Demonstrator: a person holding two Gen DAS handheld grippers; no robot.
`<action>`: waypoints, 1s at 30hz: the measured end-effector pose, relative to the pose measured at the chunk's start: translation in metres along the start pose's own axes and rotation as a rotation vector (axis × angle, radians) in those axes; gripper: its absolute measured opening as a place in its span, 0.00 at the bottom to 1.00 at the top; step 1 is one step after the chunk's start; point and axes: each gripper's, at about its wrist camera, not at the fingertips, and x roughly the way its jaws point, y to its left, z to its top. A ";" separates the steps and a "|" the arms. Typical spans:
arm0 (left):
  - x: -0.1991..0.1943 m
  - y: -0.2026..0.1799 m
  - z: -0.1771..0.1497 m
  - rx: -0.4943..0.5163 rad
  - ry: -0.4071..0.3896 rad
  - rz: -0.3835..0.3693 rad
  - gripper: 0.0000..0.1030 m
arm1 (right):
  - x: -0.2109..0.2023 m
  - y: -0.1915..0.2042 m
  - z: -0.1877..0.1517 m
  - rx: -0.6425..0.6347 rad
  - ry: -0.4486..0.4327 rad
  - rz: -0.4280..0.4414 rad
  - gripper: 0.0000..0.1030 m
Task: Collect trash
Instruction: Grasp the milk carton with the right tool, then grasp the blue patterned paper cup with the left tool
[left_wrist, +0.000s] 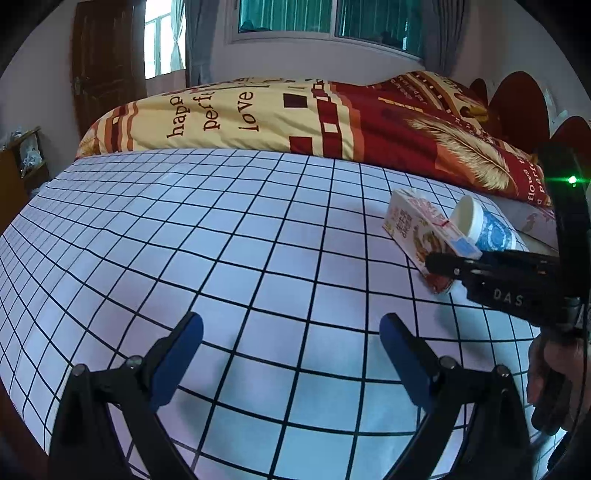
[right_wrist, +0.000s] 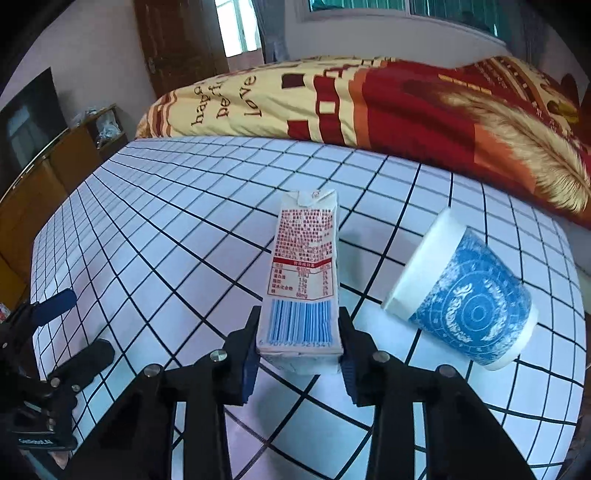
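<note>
The right gripper (left_wrist: 439, 264) covers the near end of the milk carton (left_wrist: 417, 229) in the left wrist view, where the carton hides part of the paper cup (left_wrist: 487, 230); the carton's small print (right_wrist: 306, 240) is unreadable.

A white sheet with a black grid (left_wrist: 229, 236) covers the near part of the bed and lies quite flat. Behind it there is a folded quilt (left_wrist: 295, 114), yellow on the left and red on the right, with the printed words "happy", "perfect" and "love" and a large feather pattern (right_wrist: 532, 147). A dark brown wooden door (left_wrist: 107, 62) stands at the back left, beside a bright window with a pale curtain (left_wrist: 164, 40). Above the bed is a wider window with green curtains (left_wrist: 328, 18). A red headboard (left_wrist: 521, 99) is at the right. On the left a wooden cabinet (right_wrist: 48, 173) stands under a dark screen (right_wrist: 29, 118).
</note>
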 end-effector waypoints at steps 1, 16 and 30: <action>-0.001 -0.001 0.000 0.001 -0.003 -0.004 0.94 | -0.007 0.002 -0.001 -0.004 -0.017 0.004 0.37; -0.004 -0.071 0.011 0.139 -0.041 -0.156 0.89 | -0.113 -0.039 -0.001 0.050 -0.260 -0.159 0.37; 0.051 -0.145 0.059 0.288 -0.031 -0.250 0.78 | -0.099 -0.132 -0.023 0.185 -0.159 -0.323 0.37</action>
